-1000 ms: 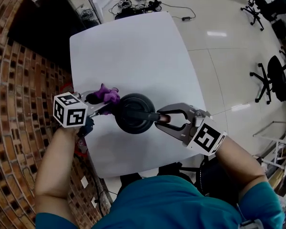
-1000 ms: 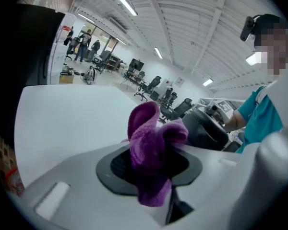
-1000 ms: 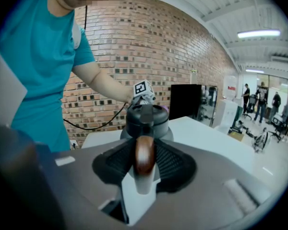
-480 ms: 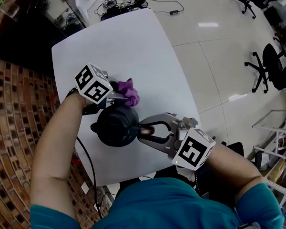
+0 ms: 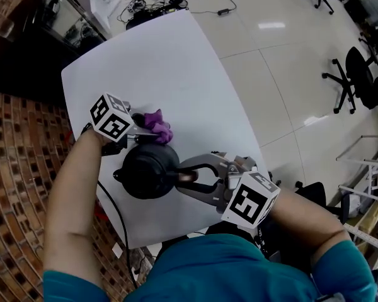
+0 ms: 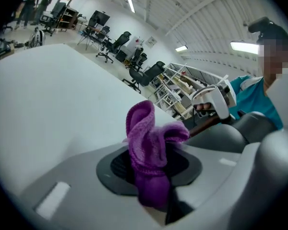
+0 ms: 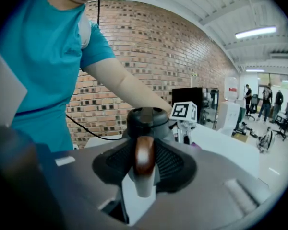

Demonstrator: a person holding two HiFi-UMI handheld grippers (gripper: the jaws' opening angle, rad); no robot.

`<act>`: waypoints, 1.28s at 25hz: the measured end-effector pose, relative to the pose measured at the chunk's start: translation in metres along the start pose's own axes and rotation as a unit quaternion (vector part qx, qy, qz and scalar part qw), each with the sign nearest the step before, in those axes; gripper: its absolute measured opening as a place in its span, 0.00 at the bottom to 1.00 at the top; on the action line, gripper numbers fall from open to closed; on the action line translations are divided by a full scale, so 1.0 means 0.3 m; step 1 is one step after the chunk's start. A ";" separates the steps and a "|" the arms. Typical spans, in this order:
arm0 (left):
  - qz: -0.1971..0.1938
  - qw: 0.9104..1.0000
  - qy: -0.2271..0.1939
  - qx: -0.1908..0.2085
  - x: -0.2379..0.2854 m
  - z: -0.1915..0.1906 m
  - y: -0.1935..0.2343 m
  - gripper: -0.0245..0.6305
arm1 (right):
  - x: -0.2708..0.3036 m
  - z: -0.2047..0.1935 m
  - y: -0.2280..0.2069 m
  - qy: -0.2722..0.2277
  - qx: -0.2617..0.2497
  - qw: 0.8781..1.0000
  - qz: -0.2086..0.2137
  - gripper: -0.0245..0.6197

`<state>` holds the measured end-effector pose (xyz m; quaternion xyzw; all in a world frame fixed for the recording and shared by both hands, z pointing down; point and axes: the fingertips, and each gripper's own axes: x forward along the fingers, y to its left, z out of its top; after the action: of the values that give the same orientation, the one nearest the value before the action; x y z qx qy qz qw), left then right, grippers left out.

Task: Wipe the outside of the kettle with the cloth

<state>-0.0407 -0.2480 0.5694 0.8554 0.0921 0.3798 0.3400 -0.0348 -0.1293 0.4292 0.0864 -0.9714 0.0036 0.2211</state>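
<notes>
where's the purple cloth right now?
Head view: the purple cloth is clamped in the left gripper, left of centre over the white table, at the far edge of the black kettle whose handle the right gripper holds.

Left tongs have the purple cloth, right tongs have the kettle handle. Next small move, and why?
Probably press the purple knitted cloth onto the black round kettle's wall and sweep sideways: left tongs clamp the cloth beside the kettle, right tongs steady its brown handle.
</notes>
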 end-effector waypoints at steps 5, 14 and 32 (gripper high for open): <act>0.097 0.990 -0.099 -0.025 -0.199 -0.030 0.077 0.25 | 0.003 -0.007 0.003 0.007 0.002 1.000 0.004 0.23; 0.071 0.993 -0.089 0.008 -0.072 0.048 0.026 0.25 | -0.020 -0.020 -0.001 0.029 0.001 1.000 -0.002 0.23; 0.143 0.963 -0.203 -0.109 -0.239 -0.368 -0.177 0.24 | 0.000 -0.022 -0.011 0.047 -0.016 0.999 -0.016 0.23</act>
<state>-0.1638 -0.1815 0.5457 0.8767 -0.1438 0.2503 0.3848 -0.0313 -0.1323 0.4350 0.0985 -0.9583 -0.0114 0.2679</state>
